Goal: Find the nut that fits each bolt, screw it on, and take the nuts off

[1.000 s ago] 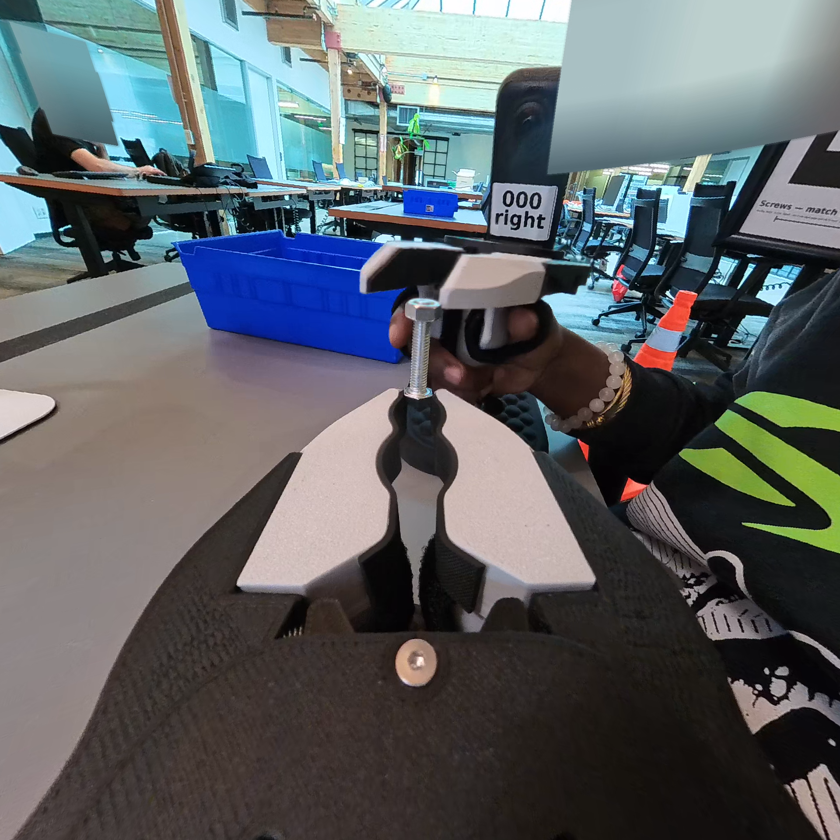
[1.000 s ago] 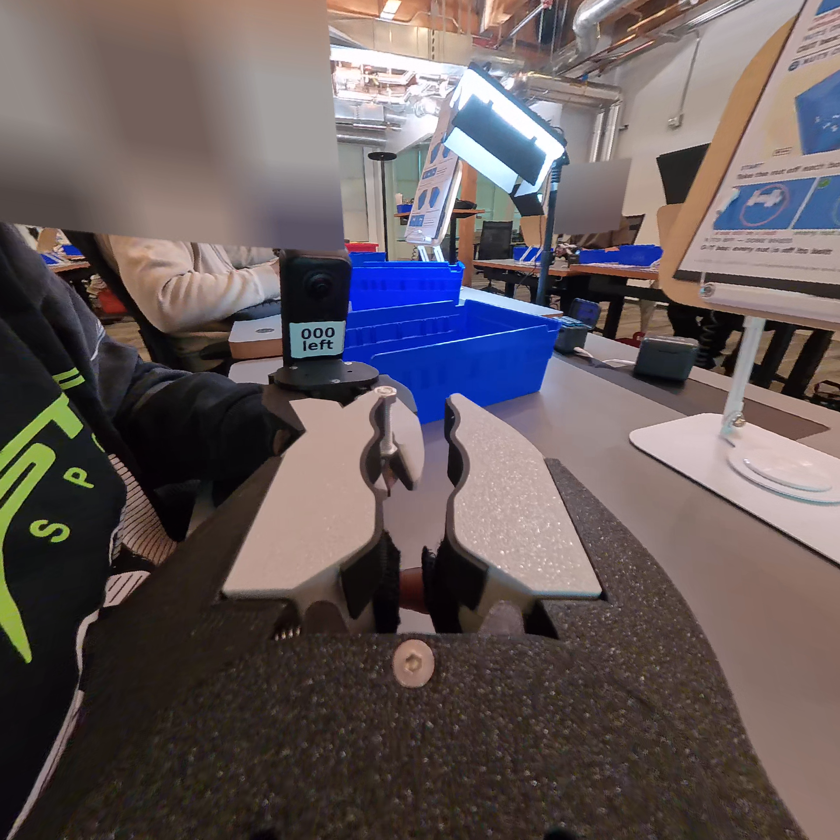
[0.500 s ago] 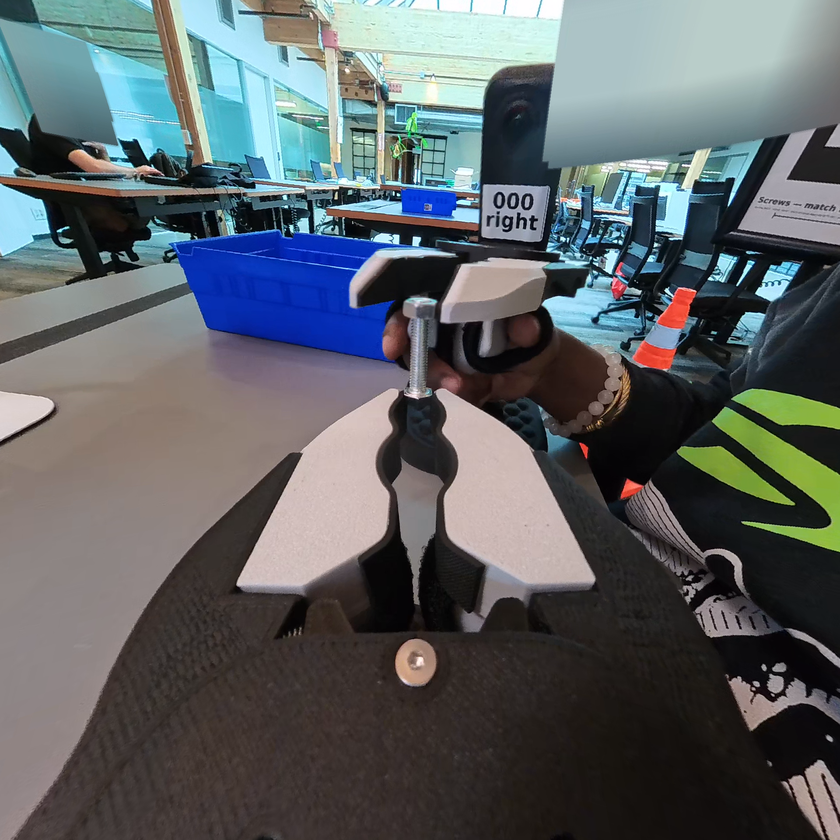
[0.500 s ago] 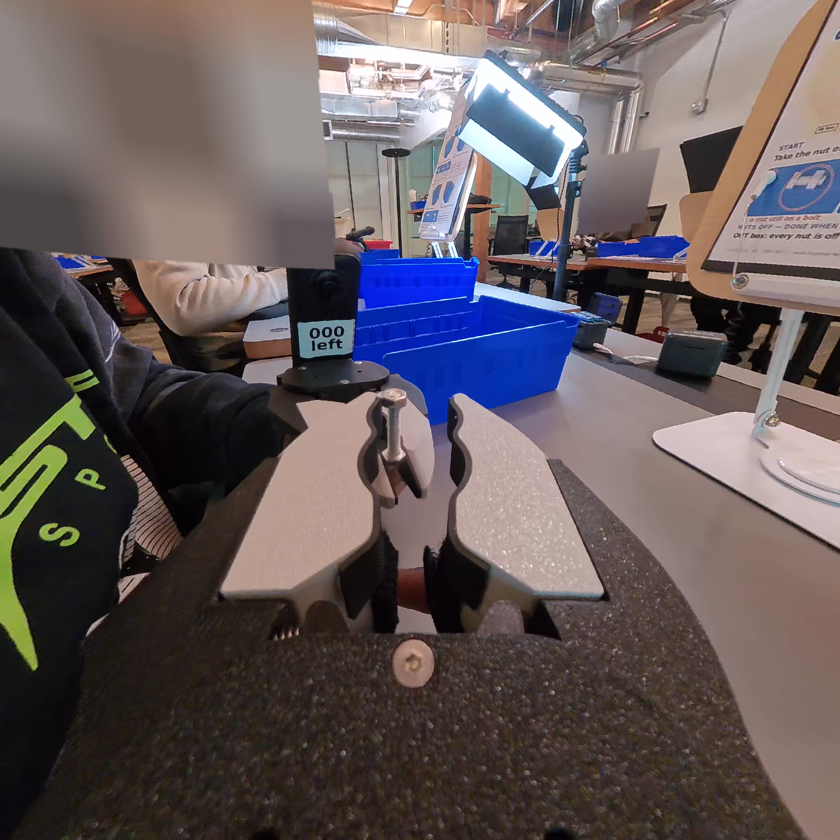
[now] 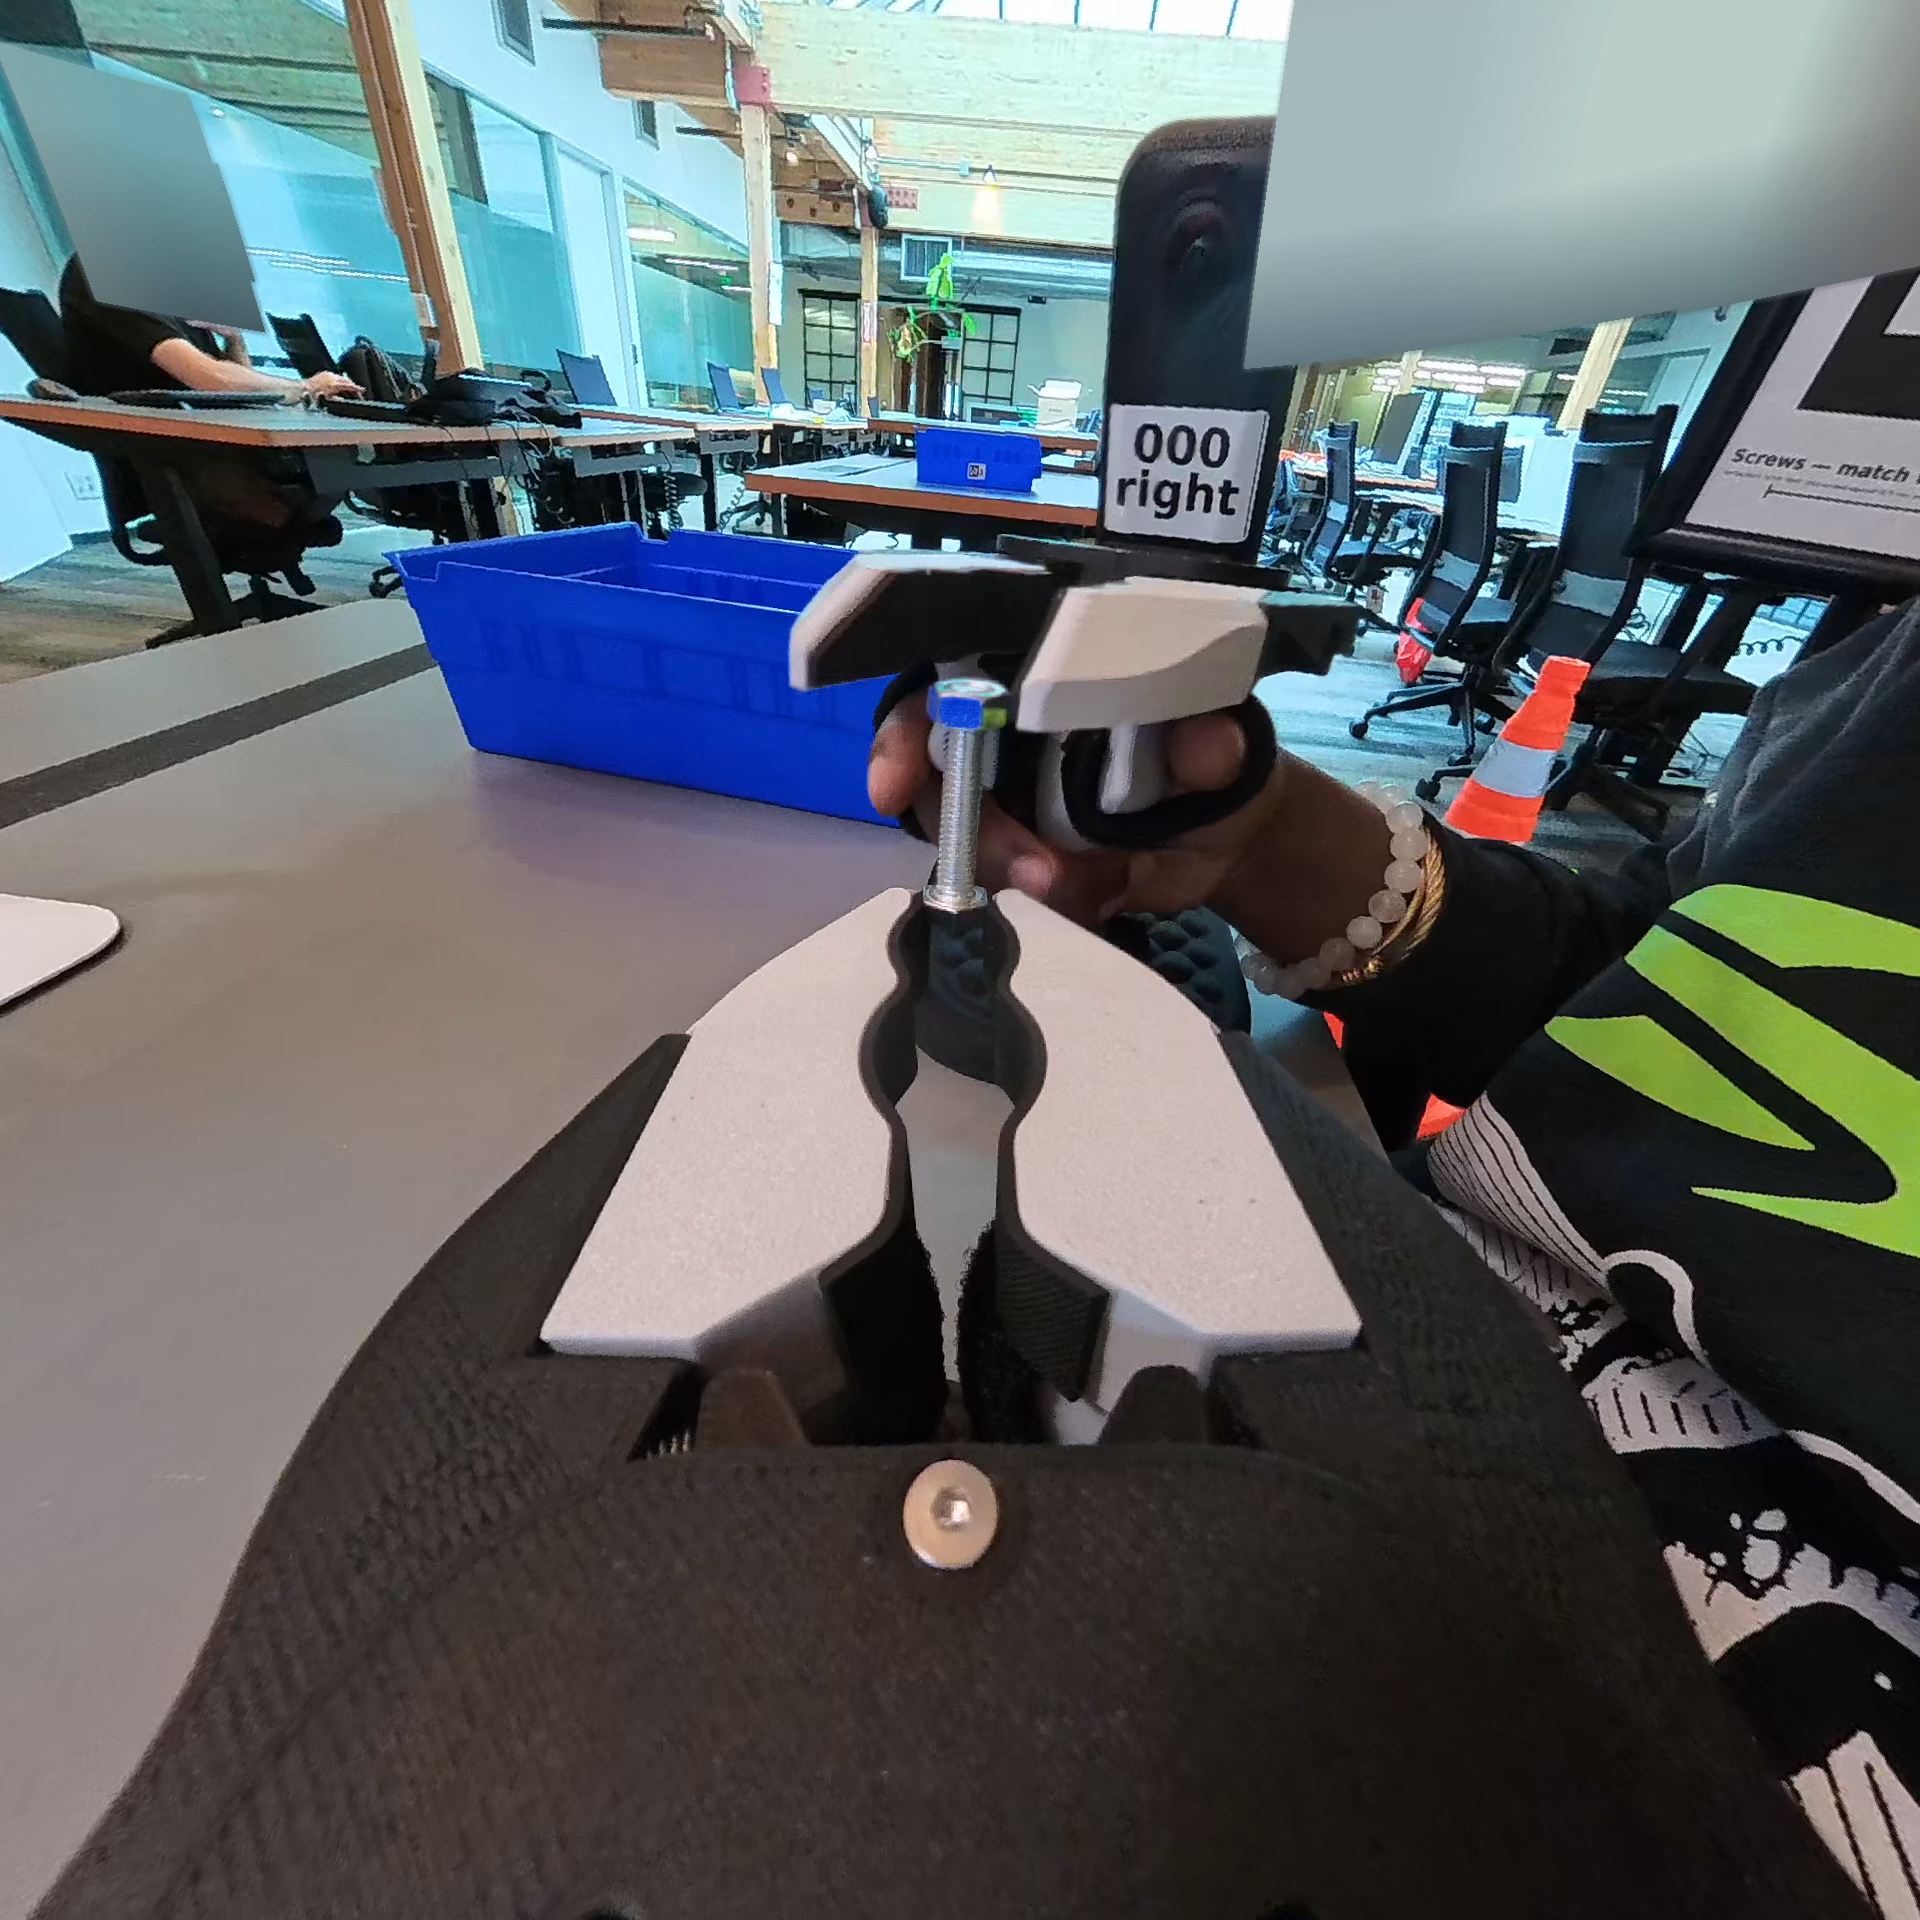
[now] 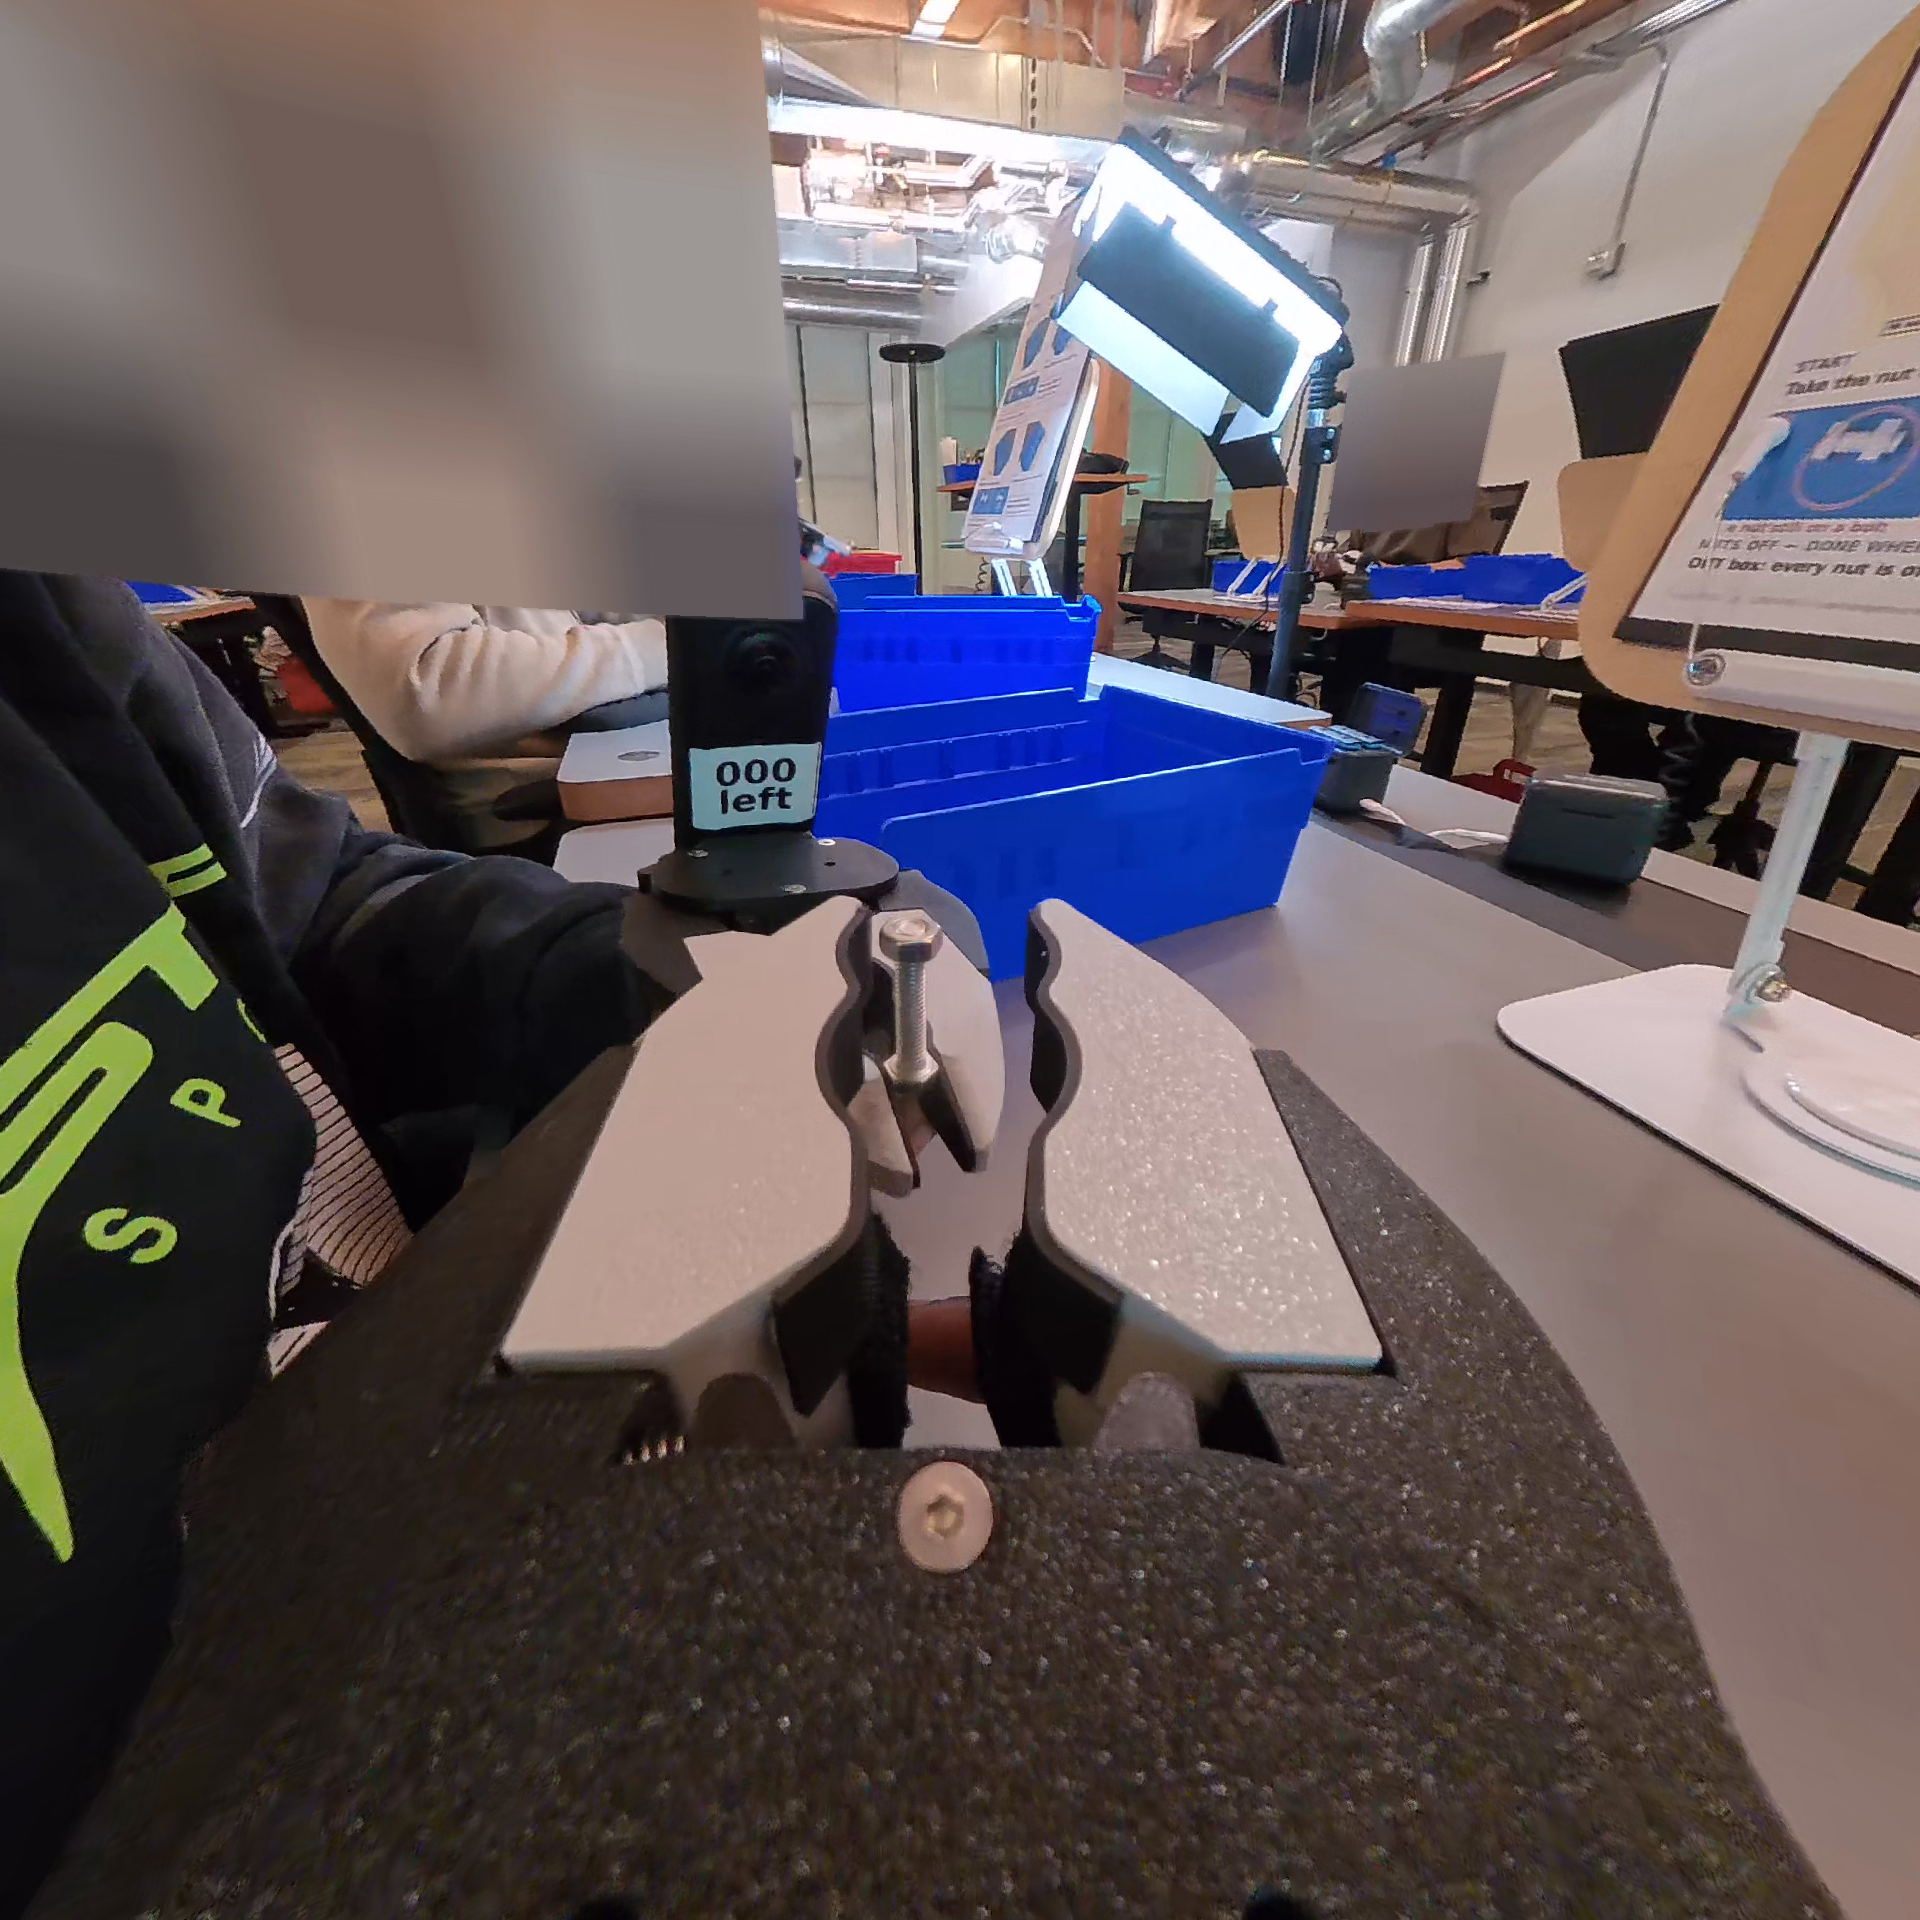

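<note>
My left gripper [image 5: 956, 920] is shut on the lower end of a silver bolt [image 5: 958, 810], which stands upright above the grey table [image 5: 312, 987]. A small hex collar sits right at the fingertips and a hex piece [image 5: 966, 707] tops the bolt; I cannot tell which is the nut. My right gripper [image 6: 940, 930] is open, with the bolt [image 6: 910, 1003] between its fingers [image 6: 1153, 1122] and touching neither. In the left wrist view the right gripper [image 5: 935, 670] hangs just over the bolt's top, held by a hand.
A blue bin [image 5: 644, 665] stands on the table behind the grippers and also shows in the right wrist view [image 6: 1091, 842]. A white sign stand base [image 6: 1662, 1070] lies to the right. The person's dark sleeve and torso [image 5: 1662, 1091] are close by. My right fingertips sit around 5 cm from my left ones.
The right gripper has shifted slightly and stayed open; the bolt's top now sits further in between its fingers. The left gripper keeps its hold on the bolt.
</note>
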